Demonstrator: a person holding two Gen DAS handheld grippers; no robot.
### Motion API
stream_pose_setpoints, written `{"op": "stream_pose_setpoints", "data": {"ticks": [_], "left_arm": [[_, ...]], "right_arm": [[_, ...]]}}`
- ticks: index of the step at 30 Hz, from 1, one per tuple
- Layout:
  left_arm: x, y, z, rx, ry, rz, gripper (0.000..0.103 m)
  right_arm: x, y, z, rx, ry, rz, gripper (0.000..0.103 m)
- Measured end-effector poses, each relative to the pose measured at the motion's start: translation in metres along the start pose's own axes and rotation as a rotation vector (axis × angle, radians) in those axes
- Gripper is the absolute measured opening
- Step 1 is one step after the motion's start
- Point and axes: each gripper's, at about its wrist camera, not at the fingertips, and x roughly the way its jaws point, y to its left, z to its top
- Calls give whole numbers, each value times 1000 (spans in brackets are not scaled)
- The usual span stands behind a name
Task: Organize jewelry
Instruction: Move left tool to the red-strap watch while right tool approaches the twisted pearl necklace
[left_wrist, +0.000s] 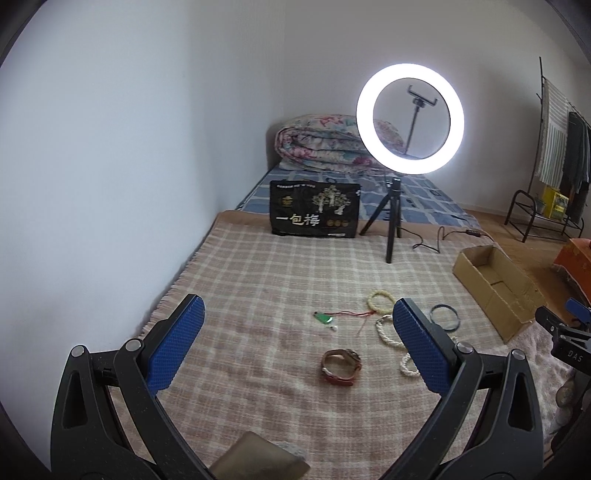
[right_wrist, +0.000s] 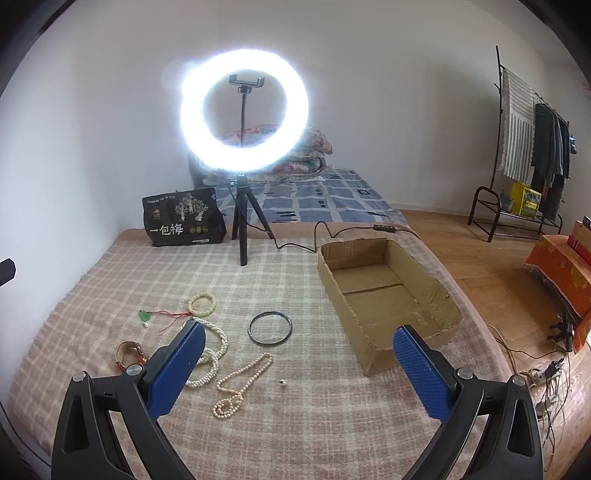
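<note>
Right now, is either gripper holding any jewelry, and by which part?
No. Left gripper and right gripper are both open and hold nothing.

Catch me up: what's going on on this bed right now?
A person holds two tongs over a plaid blanket, both open and empty. The left tongs hang above the watch; the right tongs hover near the dark bangle and pinkish bead necklace. The jade pendant, yellow bead bracelet and white pearl strand lie loose too. The cardboard box looks empty.
</note>
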Motion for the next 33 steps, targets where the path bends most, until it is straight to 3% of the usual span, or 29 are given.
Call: {"op": "stream_pose_setpoints", "data": {"ticks": [7,15,20,26,33], "left_arm": [[13,22,-5,-25,21,34,103],[43,30,-14,-46,121,-8,103],[65,27,-18,-39,188,-21,88],[103,21,-34,-60,347,-88,67],[139,7,-48,-64,485,-153,55]], "right_arm": [[22,13,-2,-20,-2,99,103],[53,35,-2,-113,55,199,100],[86,42,-10,-146,183,300,86],[131,42,-25,-107,343,389,65],[161,53,-42,-104,457,435,52]]}}
